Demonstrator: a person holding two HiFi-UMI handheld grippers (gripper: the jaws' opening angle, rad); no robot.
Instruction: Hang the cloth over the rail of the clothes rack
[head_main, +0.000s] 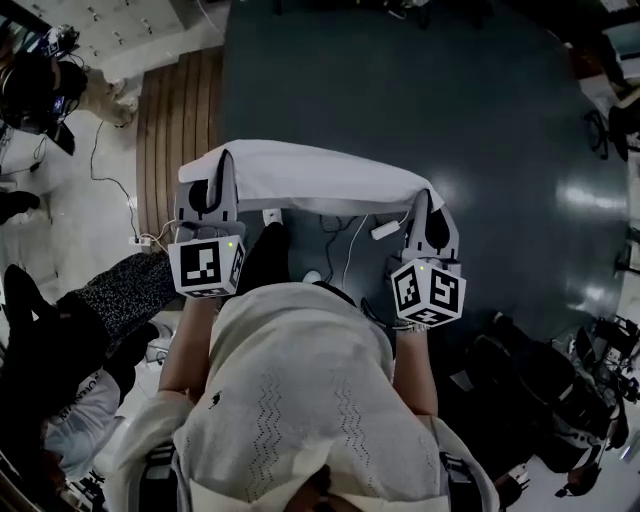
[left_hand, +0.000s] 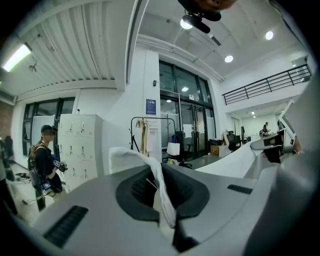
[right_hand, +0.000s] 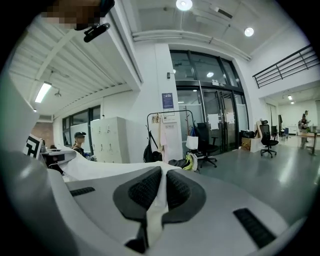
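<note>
One big dark floor (head_main: 480, 130) is lying under everything, and the person is standing on it. The clothes rack (right_hand: 169, 131) is standing far off by the glass doors, well apart from both tools, so the hanging is not yet begun.

The white cloth (head_main: 310, 175) is stretching flat between the two tools, up in the air in front of the person. It is not touching the rack at all.

The left tool (head_main: 222, 170) is squeezing one end of the cloth, with its jaws closed tight on a thin fold. The right tool (right_hand: 161, 192) is doing the same at the other end, jaws pressed together with just a slim strip of cloth between the dark pads.

I am thinking a few things could be going wrong from here. Each tool is pinching only a little bit of the edge, so pulling the tools apart too hard could be tugging the cloth out of one grip. Then that end would be dropping to the floor. Bringing the tools too close could be letting the middle sag, and it might be catching under the rail. Thin cords (head_main: 345, 250) are lying on the floor near the person's feet, and a foot could be catching on them on the way to the rack.
</note>
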